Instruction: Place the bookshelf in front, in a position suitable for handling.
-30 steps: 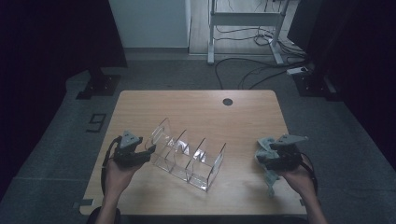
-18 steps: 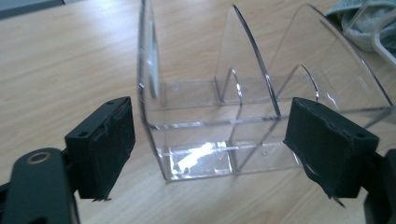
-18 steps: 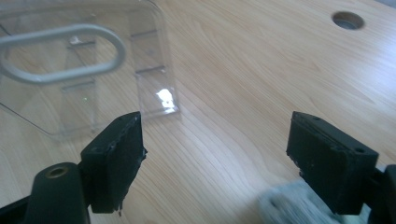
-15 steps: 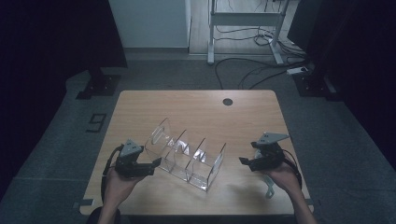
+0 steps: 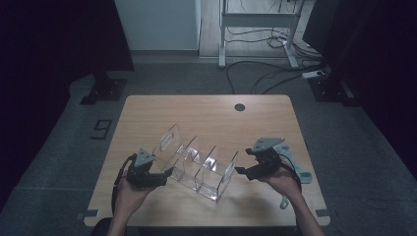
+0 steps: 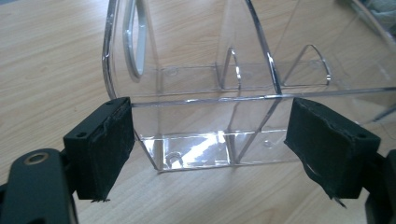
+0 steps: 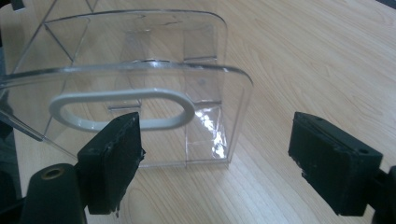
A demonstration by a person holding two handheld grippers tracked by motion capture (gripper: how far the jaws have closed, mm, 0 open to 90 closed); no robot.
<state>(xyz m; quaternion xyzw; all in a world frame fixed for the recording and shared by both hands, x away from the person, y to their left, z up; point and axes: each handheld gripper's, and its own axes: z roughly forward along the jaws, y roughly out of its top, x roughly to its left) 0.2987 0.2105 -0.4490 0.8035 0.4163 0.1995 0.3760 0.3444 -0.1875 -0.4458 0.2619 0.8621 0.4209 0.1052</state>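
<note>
A clear acrylic organizer (image 5: 196, 164) with several compartments stands slantwise on the wooden table (image 5: 206, 118). My left gripper (image 5: 166, 174) is at its near left end, and my right gripper (image 5: 242, 170) is at its right end. In the left gripper view the left gripper (image 6: 215, 144) is open; its jaws have just been opening, and the organizer's (image 6: 224, 93) low wall spans the gap just ahead without touching the pads. In the right gripper view the right gripper (image 7: 215, 154) is open too, jaws just opened, facing the organizer's end wall (image 7: 140, 84) with the oval handle cutout; nothing is gripped.
A round cable hole (image 5: 239, 106) sits near the table's far edge. Pale loose pieces (image 5: 297, 169) lie by the right hand near the table's right edge. Beyond the table stand a metal desk frame (image 5: 255, 19) and floor cables (image 5: 265, 73).
My right gripper has moved left across the table to the organizer's right end. My left gripper has shifted slightly toward the near edge. The organizer has not moved.
</note>
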